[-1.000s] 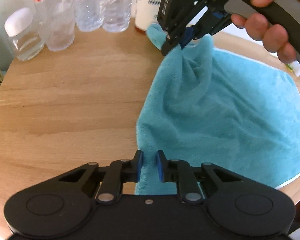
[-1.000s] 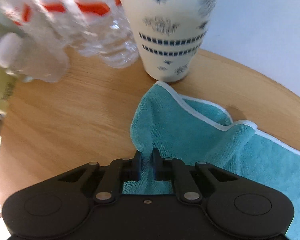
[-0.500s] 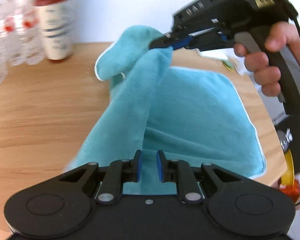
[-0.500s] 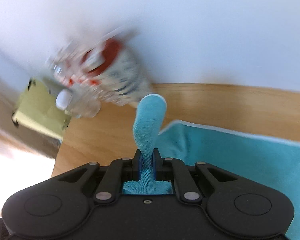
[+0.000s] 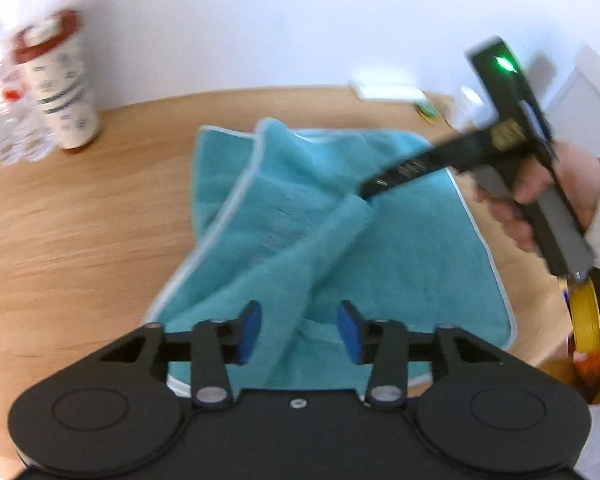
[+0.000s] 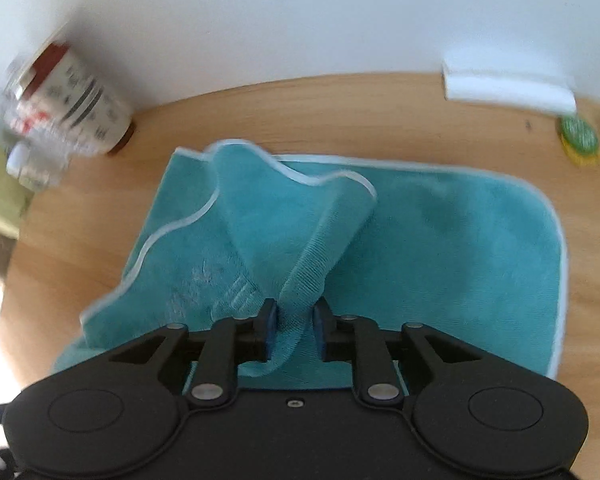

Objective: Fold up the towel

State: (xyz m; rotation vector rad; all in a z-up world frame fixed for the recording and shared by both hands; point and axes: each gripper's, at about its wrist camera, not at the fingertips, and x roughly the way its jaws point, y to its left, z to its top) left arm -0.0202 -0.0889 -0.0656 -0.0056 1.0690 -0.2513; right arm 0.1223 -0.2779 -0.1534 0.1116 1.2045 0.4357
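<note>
A teal towel (image 5: 400,264) with a pale hem lies on the wooden table (image 5: 80,216), its left part lifted and carried over toward the right half. The left claw (image 5: 299,332) is spread wide, its blue pads (image 5: 249,330) on either side of a ridge of cloth without gripping it. The right claw (image 6: 293,330) has its pads (image 6: 269,330) slightly parted around a raised fold; whether they pinch the cloth or have just slackened cannot be told.

The step in hand looks like laying the first fold. To do it well, the carried flap should come down with its hem matched to the hem of the layer beneath, the cloth kept taut between the two corners so no ridge is trapped, and both claws should let go only once the flap rests flat. The bunched fold in the middle suggests it needs a pull to the right before release.

The left wrist view shows the right claw from outside (image 5: 370,190), reaching into the cloth, with the hand (image 5: 540,200) on its handle. The right wrist view shows the wavy hem of the flap (image 6: 180,224) and a green scrubber (image 6: 580,136) far right. A patterned cup (image 5: 66,92) stands far left beside blurred bottles.
</note>
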